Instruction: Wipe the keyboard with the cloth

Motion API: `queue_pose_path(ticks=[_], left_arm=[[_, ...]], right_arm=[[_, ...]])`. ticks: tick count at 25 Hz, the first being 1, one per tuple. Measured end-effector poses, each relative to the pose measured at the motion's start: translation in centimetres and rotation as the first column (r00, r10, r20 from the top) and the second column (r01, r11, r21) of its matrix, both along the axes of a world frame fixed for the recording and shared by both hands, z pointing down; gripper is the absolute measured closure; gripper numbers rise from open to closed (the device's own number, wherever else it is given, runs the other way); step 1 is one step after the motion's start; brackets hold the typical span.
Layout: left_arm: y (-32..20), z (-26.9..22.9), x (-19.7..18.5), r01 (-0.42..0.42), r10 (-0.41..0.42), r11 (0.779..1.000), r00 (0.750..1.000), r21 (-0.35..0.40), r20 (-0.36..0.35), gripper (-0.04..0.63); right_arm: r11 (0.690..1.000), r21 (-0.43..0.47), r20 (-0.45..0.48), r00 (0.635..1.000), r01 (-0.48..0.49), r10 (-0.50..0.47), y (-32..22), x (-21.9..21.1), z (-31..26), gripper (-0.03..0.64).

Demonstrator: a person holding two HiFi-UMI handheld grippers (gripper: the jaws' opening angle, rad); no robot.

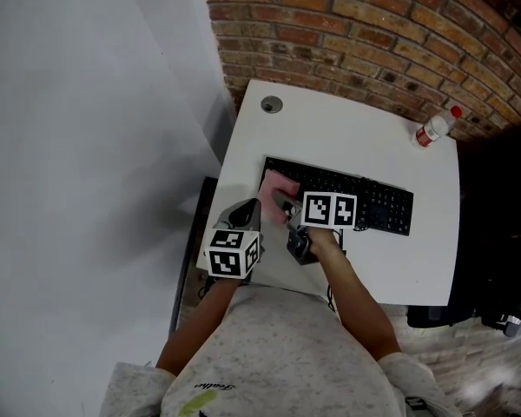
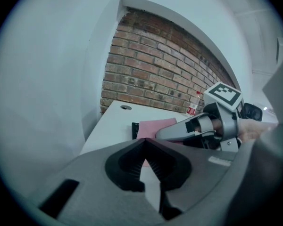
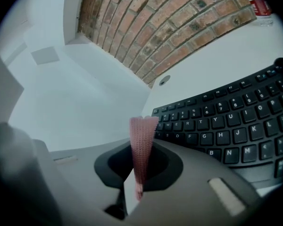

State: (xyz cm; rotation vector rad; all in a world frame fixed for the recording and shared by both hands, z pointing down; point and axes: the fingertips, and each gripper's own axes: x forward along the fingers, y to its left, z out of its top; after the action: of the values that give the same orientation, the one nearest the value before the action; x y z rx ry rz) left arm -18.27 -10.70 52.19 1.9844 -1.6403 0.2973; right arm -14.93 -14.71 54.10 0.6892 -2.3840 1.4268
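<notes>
- Left claw (image 2: 145, 142) pressed together, empty, above the counter's (image 1: 347, 124) near edge
- Right claw (image 3: 141, 147) pinching the pink cloth (image 3: 143, 128) on the keyboard's (image 3: 226, 121) left end
- Red-capped bottle (image 1: 433, 129) at the far corner, contents unclear

Open bare counter (image 1: 330, 133) behind the keyboard (image 1: 365, 200), broken only by a round cable hole (image 1: 272, 104) near the far left corner and a bottle (image 1: 434, 129) at the far right. Shut in behind by a brick wall (image 1: 373, 24) and on the left by a white wall (image 1: 87, 146). Crowded at the keyboard's left end: right hand-held gripper (image 1: 280, 198) clamped on the cloth (image 1: 276, 183), left hand-held gripper (image 1: 252, 208) just beside it, jaws together. Clear strip right of the keyboard.
</notes>
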Motion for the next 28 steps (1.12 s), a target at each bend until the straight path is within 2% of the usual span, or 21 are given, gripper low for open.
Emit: queue_pose_path(ticks=[28], left_arm=[[-1.0,-0.2,7.2,-0.069,0.069,0.998,0.998,0.010,-0.010,0.603]], right_arm=[[0.996,0.005,-0.022,0.996,-0.086,0.086,-0.5,8.5,0.5,0.594]])
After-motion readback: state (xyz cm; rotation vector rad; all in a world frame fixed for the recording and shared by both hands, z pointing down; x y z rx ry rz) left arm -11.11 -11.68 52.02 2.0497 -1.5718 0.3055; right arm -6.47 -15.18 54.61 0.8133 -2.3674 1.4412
